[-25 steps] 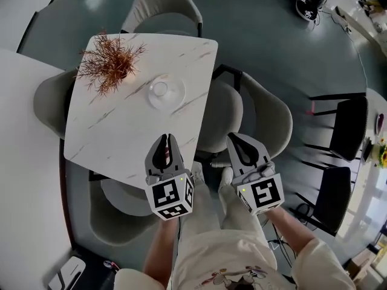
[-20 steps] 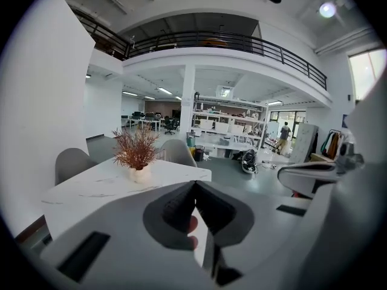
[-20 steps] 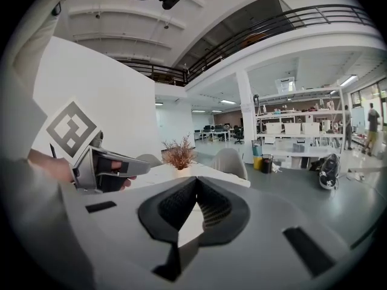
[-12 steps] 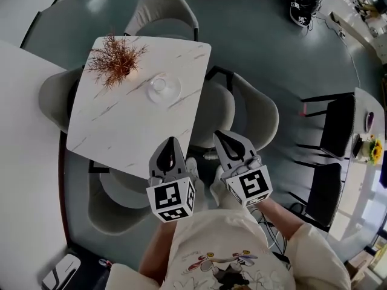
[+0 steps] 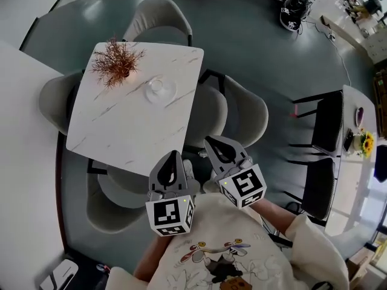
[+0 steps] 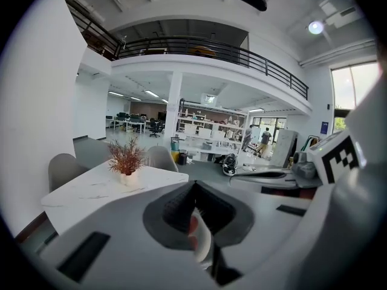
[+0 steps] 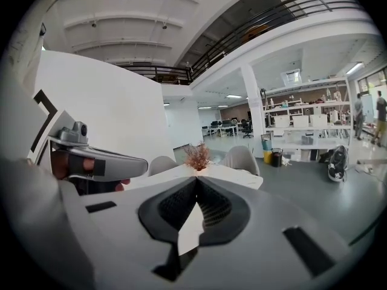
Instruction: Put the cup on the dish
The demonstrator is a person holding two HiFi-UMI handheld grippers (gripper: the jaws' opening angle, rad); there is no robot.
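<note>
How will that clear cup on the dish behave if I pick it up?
The cup looks like clear glass: probably rigid, slick to grip and breakable. It looks small and low, so likely light and steady. The dish under it may slide on the smooth table if nudged.

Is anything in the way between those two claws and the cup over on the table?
Nothing visible. Only bare tabletop separates the left claw and right claw from the cup, which seems to sit on its dish already. The plant stands off to one side.
</note>
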